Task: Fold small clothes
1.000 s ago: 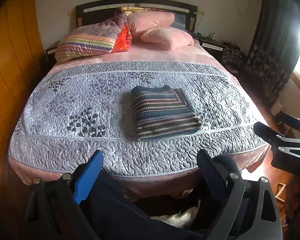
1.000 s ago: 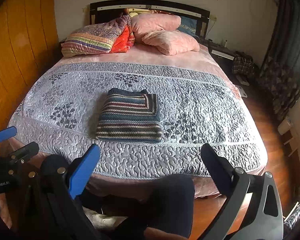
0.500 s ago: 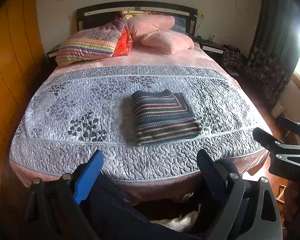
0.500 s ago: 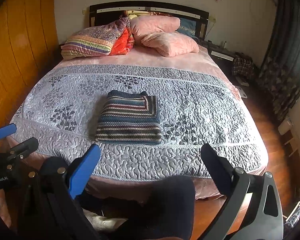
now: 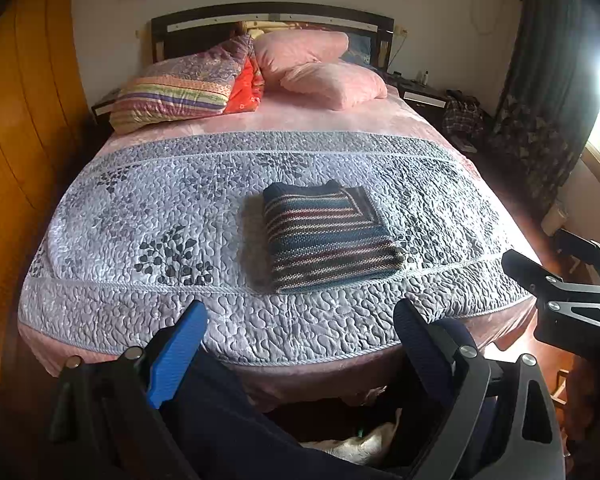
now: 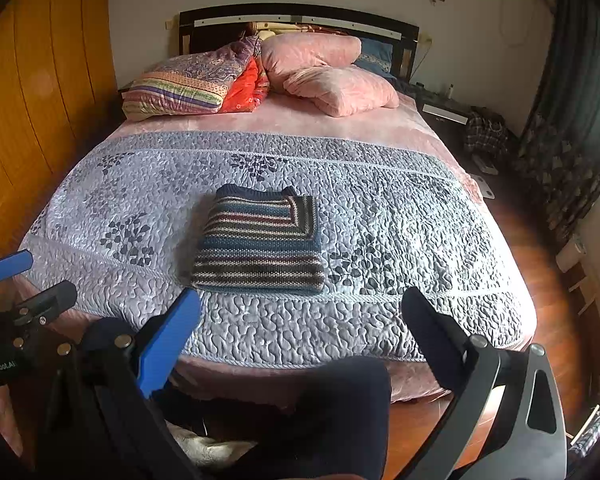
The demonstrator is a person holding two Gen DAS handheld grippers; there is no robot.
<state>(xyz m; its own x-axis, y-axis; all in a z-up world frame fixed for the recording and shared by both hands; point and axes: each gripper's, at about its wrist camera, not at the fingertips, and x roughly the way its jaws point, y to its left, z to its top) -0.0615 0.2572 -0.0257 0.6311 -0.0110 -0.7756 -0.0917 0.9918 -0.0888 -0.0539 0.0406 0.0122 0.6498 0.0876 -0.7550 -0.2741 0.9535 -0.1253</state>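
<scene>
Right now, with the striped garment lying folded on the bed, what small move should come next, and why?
Probably none on the garment: keep both grippers back and open. The striped sweater lies as a neat folded rectangle on the grey quilt, touched by neither tool. The left gripper and right gripper are both open, empty, and short of the bed's edge. No other loose small garment shows on the quilt.

Coarse knitted striped sweater (image 6: 260, 244), quilted bedspread (image 6: 380, 216) with a faint sheen, plush pink pillows (image 6: 340, 88), glossy wooden wardrobe panels (image 6: 40, 80), polished wood floor (image 6: 540, 272), matt black plastic left hand-held gripper (image 5: 300, 344) with ribbed blue pad (image 5: 176, 356)
</scene>
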